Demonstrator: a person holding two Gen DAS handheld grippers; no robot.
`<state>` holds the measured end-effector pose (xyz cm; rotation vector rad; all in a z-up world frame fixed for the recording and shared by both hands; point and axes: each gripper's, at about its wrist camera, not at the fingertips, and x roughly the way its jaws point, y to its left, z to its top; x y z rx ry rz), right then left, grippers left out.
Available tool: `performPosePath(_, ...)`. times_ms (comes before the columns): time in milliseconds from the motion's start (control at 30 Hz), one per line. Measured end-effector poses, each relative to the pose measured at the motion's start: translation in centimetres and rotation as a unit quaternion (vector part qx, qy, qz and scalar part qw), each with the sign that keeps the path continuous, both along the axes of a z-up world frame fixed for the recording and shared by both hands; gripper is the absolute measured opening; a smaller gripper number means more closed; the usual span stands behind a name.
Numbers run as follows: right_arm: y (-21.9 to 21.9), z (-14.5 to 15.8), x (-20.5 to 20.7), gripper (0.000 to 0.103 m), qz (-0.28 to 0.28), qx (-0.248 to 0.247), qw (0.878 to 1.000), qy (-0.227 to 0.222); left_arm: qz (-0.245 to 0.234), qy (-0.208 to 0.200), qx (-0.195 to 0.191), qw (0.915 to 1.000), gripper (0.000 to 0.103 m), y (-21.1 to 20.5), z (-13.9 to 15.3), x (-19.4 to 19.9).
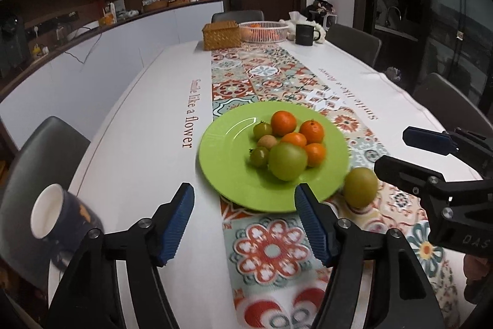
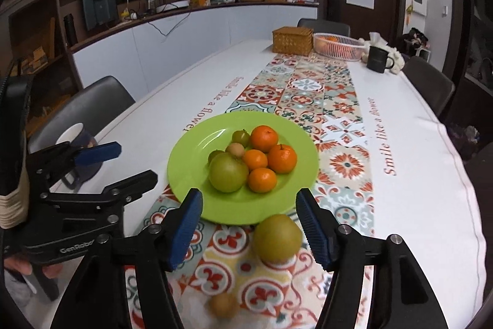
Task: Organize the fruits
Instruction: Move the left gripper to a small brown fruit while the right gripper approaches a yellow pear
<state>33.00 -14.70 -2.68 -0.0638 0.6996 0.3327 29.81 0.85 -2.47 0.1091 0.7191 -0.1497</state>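
Both tools stand nearest the lens. Left tool is spread wide with nothing between its blue ribbed pads, held over the patterned runner just short of the plate. Right tool is likewise spread wide and grips nothing; a loose green-yellow round fruit lies on the runner between its pads, closer to the right pad, contact not determinable.

Long white-clothed bench carries a floral tile-patterned runner down its middle. Round lime-green plate sits on the runner and holds a large green fruit, four orange mandarins, two small green fruits and one small tan fruit, all clustered and touching. The loose fruit rests just off the plate's near rim.

Small brownish round fruit, blurred, lies on the runner nearer the right wrist camera. Dark blue mug with white interior stands at the bench's left edge.
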Motion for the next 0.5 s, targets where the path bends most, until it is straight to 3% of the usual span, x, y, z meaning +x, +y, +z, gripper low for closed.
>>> performPosePath(300,-2.3,3.0,-4.6,0.069,-0.005,0.007,0.999,-0.042,0.000,-0.029,-0.001,0.9996,0.077,-2.0,2.9,-5.1)
performPosePath(500,-3.8,3.6,-6.6,0.069,0.001,0.002,0.999,-0.050,-0.001,-0.028,-0.008,0.9996,0.078,-3.5,2.9,-7.3)
